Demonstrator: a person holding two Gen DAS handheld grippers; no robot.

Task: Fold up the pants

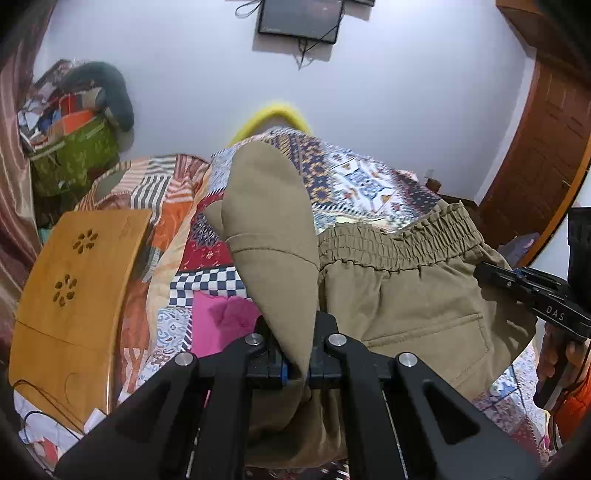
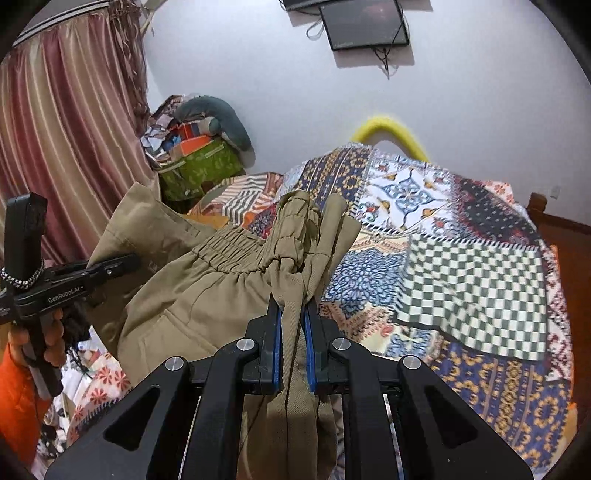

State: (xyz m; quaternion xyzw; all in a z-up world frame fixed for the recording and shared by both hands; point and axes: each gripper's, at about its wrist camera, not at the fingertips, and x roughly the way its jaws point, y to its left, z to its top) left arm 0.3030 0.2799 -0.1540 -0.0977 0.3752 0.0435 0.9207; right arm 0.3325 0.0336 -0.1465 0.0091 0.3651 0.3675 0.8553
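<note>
Khaki pants [image 1: 406, 295] with an elastic waistband [image 1: 399, 240] hang lifted above the patchwork bedspread [image 1: 362, 184]. My left gripper [image 1: 291, 332] is shut on a fold of the pants fabric, which stands up between its jaws. My right gripper [image 2: 293, 310] is shut on the bunched waistband end of the pants [image 2: 207, 295]. The right gripper also shows at the right edge of the left wrist view [image 1: 491, 273]. The left gripper shows at the left of the right wrist view [image 2: 129, 264], pressed into the cloth.
A wooden lap table [image 1: 74, 295] lies on the bed at the left. A green bag [image 2: 199, 166] piled with clutter stands by the pink curtain [image 2: 66, 147]. A wooden door [image 1: 546, 147] is at the right. A screen [image 2: 364, 26] hangs on the wall. A yellow pillow [image 2: 391, 133] lies at the bed's far end.
</note>
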